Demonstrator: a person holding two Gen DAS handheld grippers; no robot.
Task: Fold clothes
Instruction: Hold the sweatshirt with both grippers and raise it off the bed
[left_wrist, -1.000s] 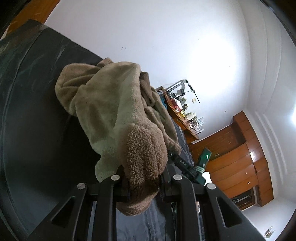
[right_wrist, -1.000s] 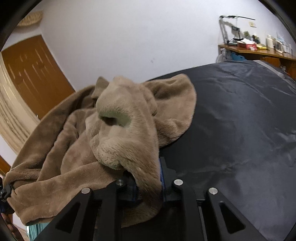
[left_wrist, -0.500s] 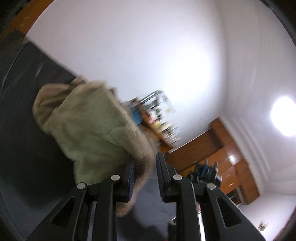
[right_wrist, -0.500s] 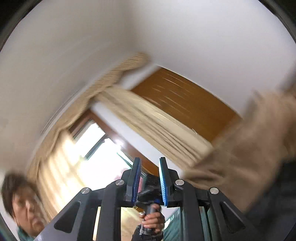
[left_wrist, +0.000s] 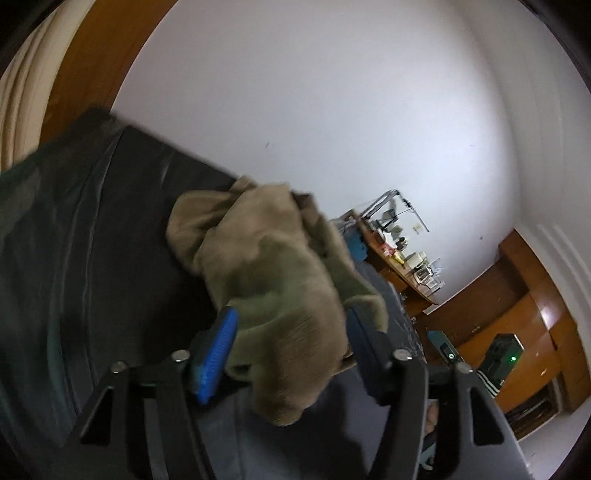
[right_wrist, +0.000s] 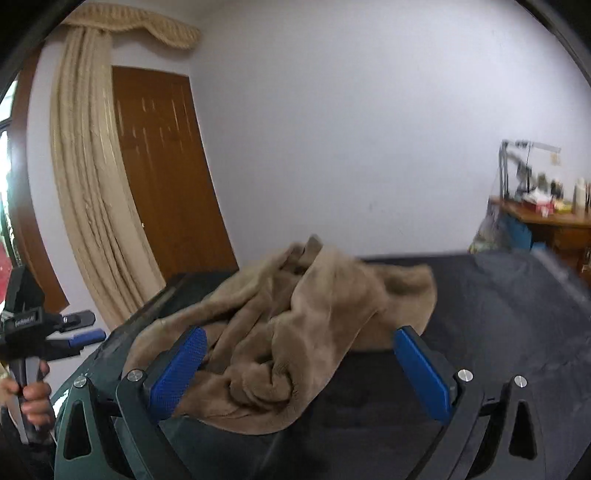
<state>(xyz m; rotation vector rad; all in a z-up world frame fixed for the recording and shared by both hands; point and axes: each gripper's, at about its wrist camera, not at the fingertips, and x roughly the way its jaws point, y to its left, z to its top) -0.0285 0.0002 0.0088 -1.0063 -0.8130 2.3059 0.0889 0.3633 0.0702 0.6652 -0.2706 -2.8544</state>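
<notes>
Both jaws stand wide apart, gripping nothing. The left gripper (left_wrist: 290, 332) has a fold of the crumpled tan fleece garment (left_wrist: 273, 280) loose between its blue pads; the right gripper (right_wrist: 299, 354) frames the heap lying on the dark tabletop (right_wrist: 498, 332).

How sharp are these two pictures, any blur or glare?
Left wrist view: the tan fleece garment is smeared by motion blur, and the room bends with fisheye distortion. Right wrist view: the garment is sharper, the wooden desk at the right edge is smeared; no strong glare.
</notes>
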